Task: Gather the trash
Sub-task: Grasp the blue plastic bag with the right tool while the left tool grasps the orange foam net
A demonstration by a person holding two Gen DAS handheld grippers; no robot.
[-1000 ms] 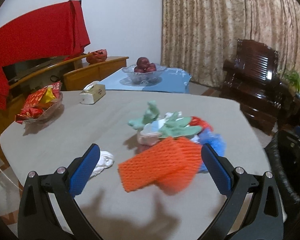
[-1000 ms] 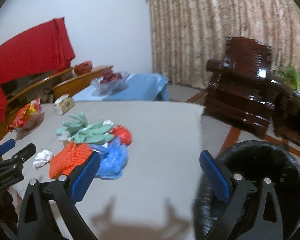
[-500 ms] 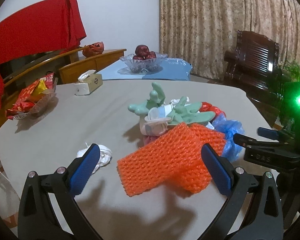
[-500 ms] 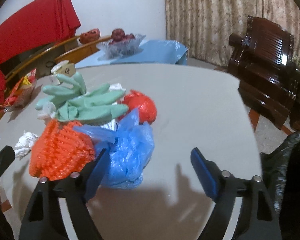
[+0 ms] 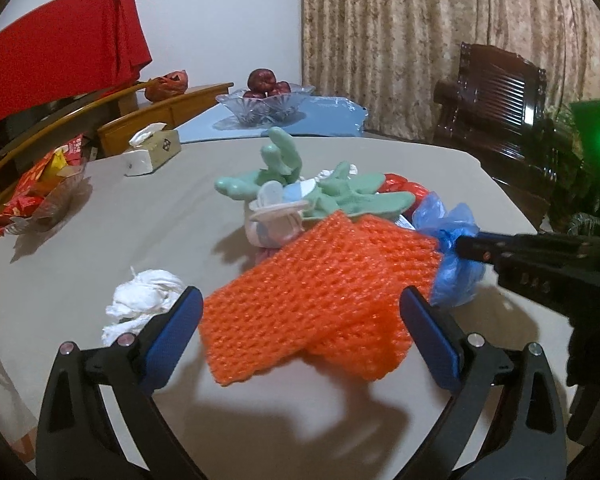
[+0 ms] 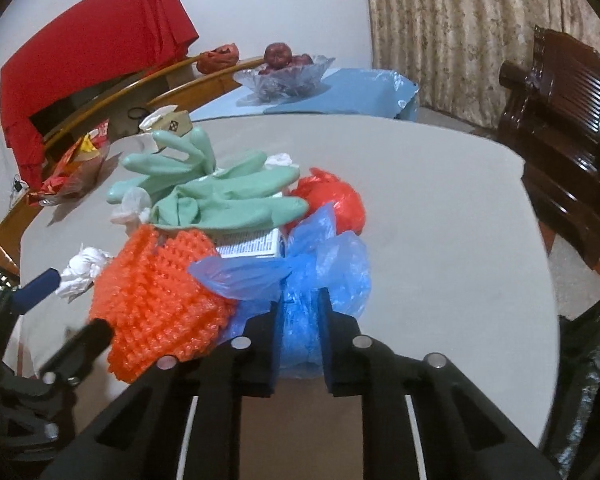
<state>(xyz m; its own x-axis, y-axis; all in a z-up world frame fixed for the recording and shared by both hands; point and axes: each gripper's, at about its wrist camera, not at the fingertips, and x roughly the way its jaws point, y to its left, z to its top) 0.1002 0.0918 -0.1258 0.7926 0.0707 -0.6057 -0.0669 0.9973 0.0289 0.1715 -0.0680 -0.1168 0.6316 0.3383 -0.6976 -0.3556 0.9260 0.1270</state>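
Right gripper (image 6: 300, 324): I have its 2 jaws closing on the blue plastic bag (image 6: 324, 268), and the crinkled film is already bunched and pinched between the pads. I took the bag at its near end because that part sticks out of the heap toward me.

Left gripper (image 5: 300, 320): its jaws are spread wide, nothing between the pads. I hold it low over the near edge of the table (image 5: 140, 216), lined up on the orange foam net (image 5: 320, 292), which I judge to be my next pick.

Trash heap: it sits around the middle of the table, all pieces touching or overlapping, so 1 pull may drag its neighbours.

Orange foam net: soft, open mesh, folded over itself, its right side lying against the blue bag.

Green rubber gloves (image 6: 228, 196): smooth, limp, fingers splayed, draped on top of the heap.

Red plastic bag (image 6: 336, 200): glossy, scrunched into a ball just behind the blue one.

White tissue (image 5: 144, 300): a crumpled wad, apart from the heap, toward the near left edge.

Printed box (image 6: 252, 246): flat, half buried under the gloves; possibly a carton, the print is too small to read.

Black bin bag (image 6: 592, 380): off the table's right edge, presumably where the trash goes.
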